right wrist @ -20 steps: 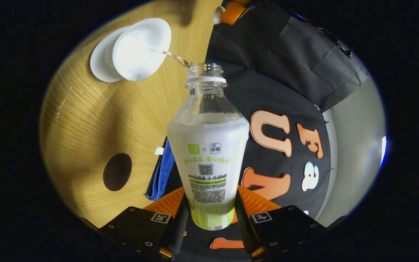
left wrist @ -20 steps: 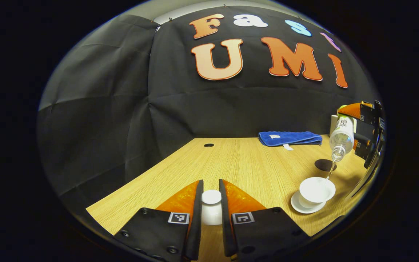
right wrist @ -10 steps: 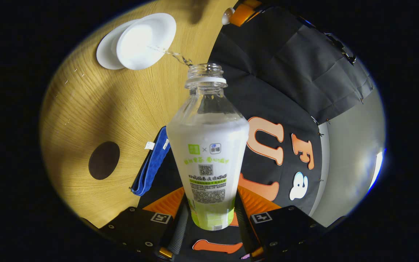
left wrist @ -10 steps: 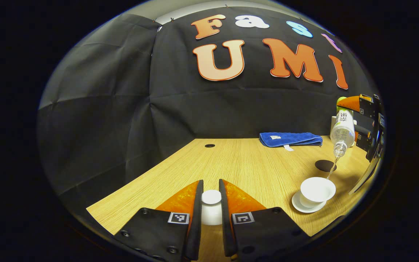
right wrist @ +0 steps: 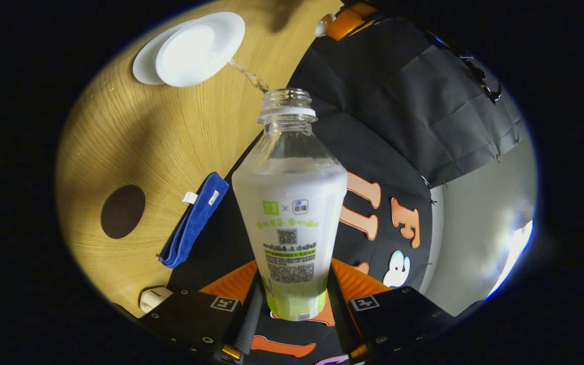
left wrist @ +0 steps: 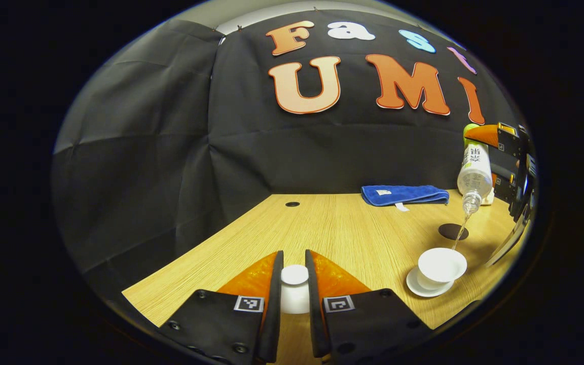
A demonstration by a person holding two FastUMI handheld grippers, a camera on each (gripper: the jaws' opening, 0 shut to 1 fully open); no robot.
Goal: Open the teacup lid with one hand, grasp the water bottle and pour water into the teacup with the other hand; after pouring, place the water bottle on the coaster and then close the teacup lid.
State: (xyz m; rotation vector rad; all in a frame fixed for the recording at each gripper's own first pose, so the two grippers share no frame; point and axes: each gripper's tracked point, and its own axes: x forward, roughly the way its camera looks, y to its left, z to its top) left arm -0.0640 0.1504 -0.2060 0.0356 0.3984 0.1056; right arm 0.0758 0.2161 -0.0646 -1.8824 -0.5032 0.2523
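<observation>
We had raised the clear labelled plastic water bottle [right wrist: 289,203], clamped in the right gripper [right wrist: 292,299], higher above the white porcelain teacup [left wrist: 442,264]; pouring continued while the left gripper [left wrist: 294,284] gripped the white lid [left wrist: 294,289].

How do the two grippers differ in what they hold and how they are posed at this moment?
The left gripper is shut on the small white teacup lid, held low over the table; the right gripper is shut on the water bottle, raised and tipped mouth down. The lid is idle, while the bottle is pouring a thin stream into the teacup. Both have both fingers pressing on their load.
</observation>
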